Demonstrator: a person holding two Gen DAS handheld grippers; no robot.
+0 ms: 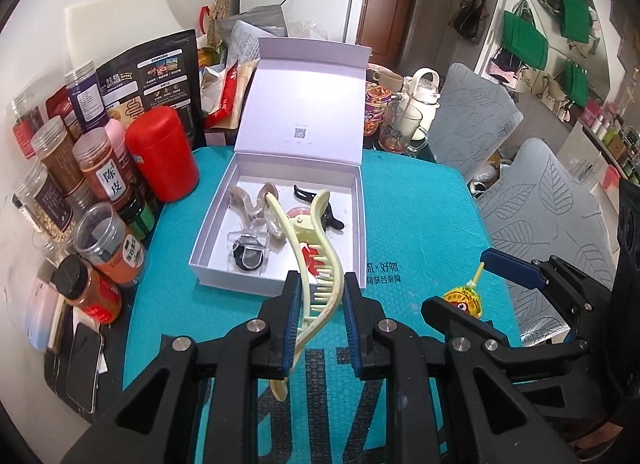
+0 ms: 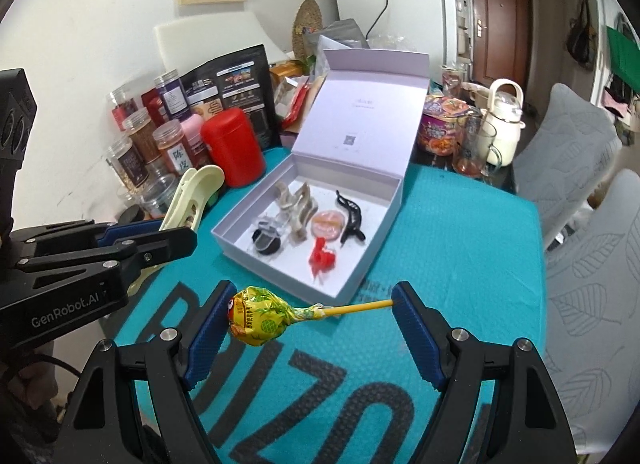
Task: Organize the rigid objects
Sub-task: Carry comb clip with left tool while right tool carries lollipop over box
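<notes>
My left gripper (image 1: pixel 322 278) is shut on a pale yellow hair claw clip (image 1: pixel 312 240), which sticks up over the near edge of the open white box (image 1: pixel 224 278). From the right wrist view the same left gripper (image 2: pixel 176 229) and the yellow clip (image 2: pixel 196 191) hang left of the box (image 2: pixel 280 270). My right gripper (image 2: pixel 314 292) holds a yellow-wrapped lollipop (image 2: pixel 260 316) lengthwise: head on the left pad, stick tip on the right pad. In the left wrist view the right gripper (image 1: pixel 460 282) and the lollipop (image 1: pixel 464 300) sit lower right. Inside the box lie a beige clip (image 2: pixel 298 203), a black clip (image 2: pixel 350 213) and a red clip (image 2: pixel 320 258).
A teal mat (image 2: pixel 460 244) covers the table. Spice jars (image 1: pixel 102 173) and a red canister (image 1: pixel 162 153) crowd the left side, with a phone (image 1: pixel 84 368) near the front. A noodle cup (image 2: pixel 438 127), a glass mug (image 2: pixel 474 147) and a white kettle (image 2: pixel 502 119) stand behind. Grey chairs (image 1: pixel 552 203) stand at the right.
</notes>
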